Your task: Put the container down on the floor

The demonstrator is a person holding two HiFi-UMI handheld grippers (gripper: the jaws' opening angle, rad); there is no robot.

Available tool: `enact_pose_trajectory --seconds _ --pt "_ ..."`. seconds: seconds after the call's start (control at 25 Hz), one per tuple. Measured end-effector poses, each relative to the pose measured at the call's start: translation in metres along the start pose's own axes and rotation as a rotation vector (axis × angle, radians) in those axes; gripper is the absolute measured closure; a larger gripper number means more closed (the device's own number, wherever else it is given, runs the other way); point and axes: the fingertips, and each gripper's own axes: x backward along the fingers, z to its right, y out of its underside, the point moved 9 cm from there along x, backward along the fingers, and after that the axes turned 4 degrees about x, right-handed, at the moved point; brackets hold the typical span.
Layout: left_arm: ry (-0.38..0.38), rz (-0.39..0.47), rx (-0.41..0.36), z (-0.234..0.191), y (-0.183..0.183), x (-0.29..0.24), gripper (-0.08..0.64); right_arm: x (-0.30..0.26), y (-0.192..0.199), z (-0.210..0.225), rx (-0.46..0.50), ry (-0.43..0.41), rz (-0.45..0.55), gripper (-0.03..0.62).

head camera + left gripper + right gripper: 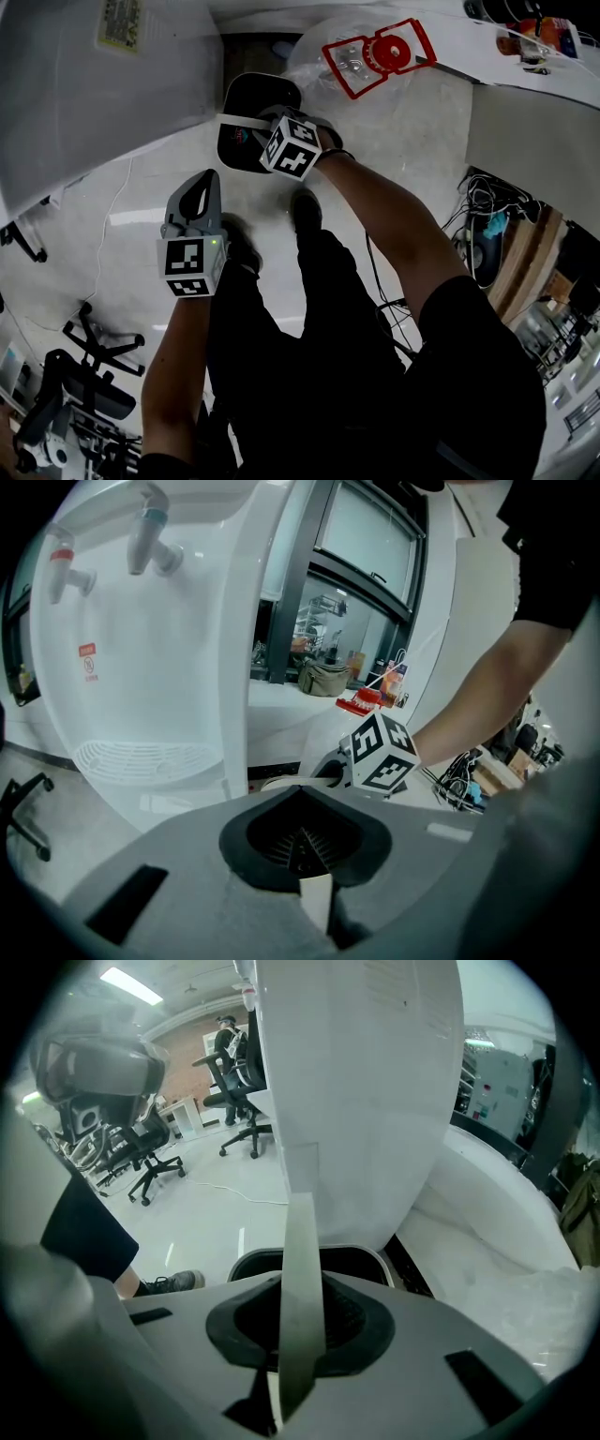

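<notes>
While the person stands over it, the pale glossy floor [412, 122] fills most of the head view. On its upper left side rises the big white water dispenser [84, 103]. The left gripper view shows its front with a drip grille, one red tap [66, 564] and one blue tap [150, 532].

The person's dark trousers [328, 337] and both bare forearms take the middle. The two shoes [305, 208] are planted on the floor just below the container.

The black container [246, 103] with a white rim is low beside the foot of the dispenser, beyond the shoes. Whether its bottom touches the floor, I cannot tell. The right gripper [264, 122] holds it: its jaws are clenched on a pale band [302, 1269] at the rim, which stands edge-on between them, with the open mouth of the container directly behind.

The left gripper [202, 187] hangs apart from the container, nearer to the person, and it points down. Its jaws are pressed together and they grasp nothing.

Past the container lies a clear plastic bag [328, 56] with a red frame [380, 52] on it. Black cables [483, 202] lie at the right edge.
</notes>
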Motion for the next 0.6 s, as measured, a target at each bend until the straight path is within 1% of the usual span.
enact_pose_trajectory --seconds 0.24,0.4,0.6 --pt "-0.001 -0.009 0.004 0.001 0.0 0.004 0.549 0.001 -0.002 0.004 -0.04 0.008 -0.017 0.534" --pt "-0.009 -0.01 0.011 0.002 0.0 0.007 0.549 0.004 0.0 0.001 -0.045 -0.003 -0.017 0.503" --pt "-0.009 -0.022 0.026 0.004 -0.001 0.011 0.549 0.012 0.002 0.004 -0.087 0.004 -0.011 0.471"
